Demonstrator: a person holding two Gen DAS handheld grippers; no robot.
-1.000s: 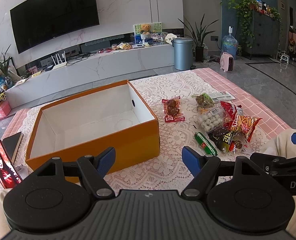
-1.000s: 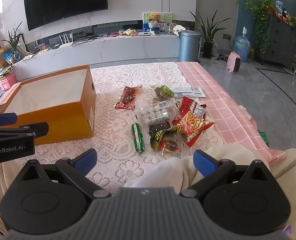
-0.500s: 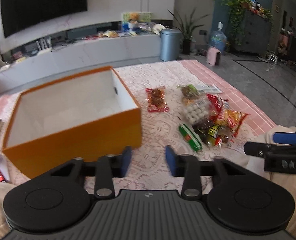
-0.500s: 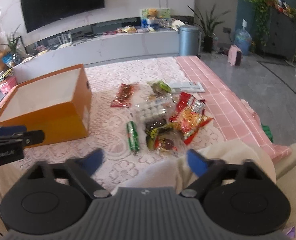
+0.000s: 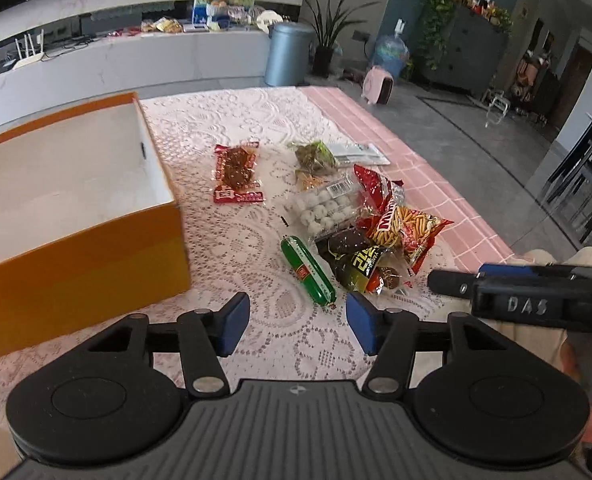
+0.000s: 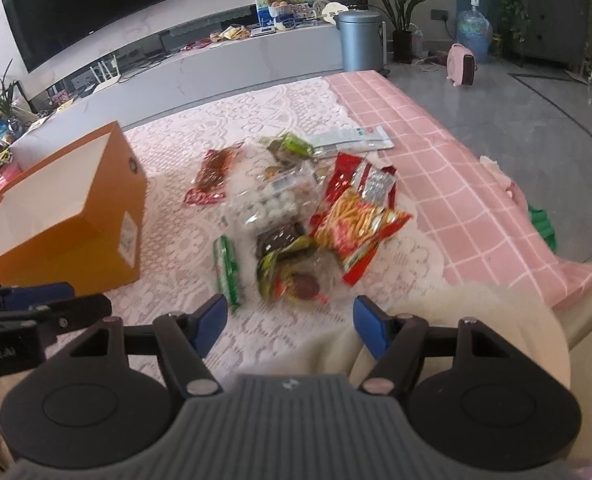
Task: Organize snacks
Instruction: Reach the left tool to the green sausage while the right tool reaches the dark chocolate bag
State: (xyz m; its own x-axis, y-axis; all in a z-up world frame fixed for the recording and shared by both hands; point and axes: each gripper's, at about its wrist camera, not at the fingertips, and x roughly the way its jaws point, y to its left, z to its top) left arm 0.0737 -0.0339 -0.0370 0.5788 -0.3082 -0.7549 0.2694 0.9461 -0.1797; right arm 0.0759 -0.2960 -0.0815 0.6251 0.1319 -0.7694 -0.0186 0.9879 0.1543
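Note:
An open orange box with a white inside stands on the lace cloth at the left. To its right lies a heap of snacks: a green sausage stick, a red chip bag, a clear pack of white balls, a dark green-yellow packet and a red meat packet. My left gripper hovers just short of the sausage stick, its jaws opening with nothing between them. My right gripper hovers before the dark packet, jaws closing, nothing between them.
A green leafy packet and a flat white sachet lie behind the heap. The pink checked cloth runs to the table's right edge. A cream sleeve lies under the right gripper. The right gripper's body shows beside the left one.
Both grippers have moved forward and down toward the snack heap. The left jaws went from wide to nearly shut and have widened again. The right jaws have narrowed.

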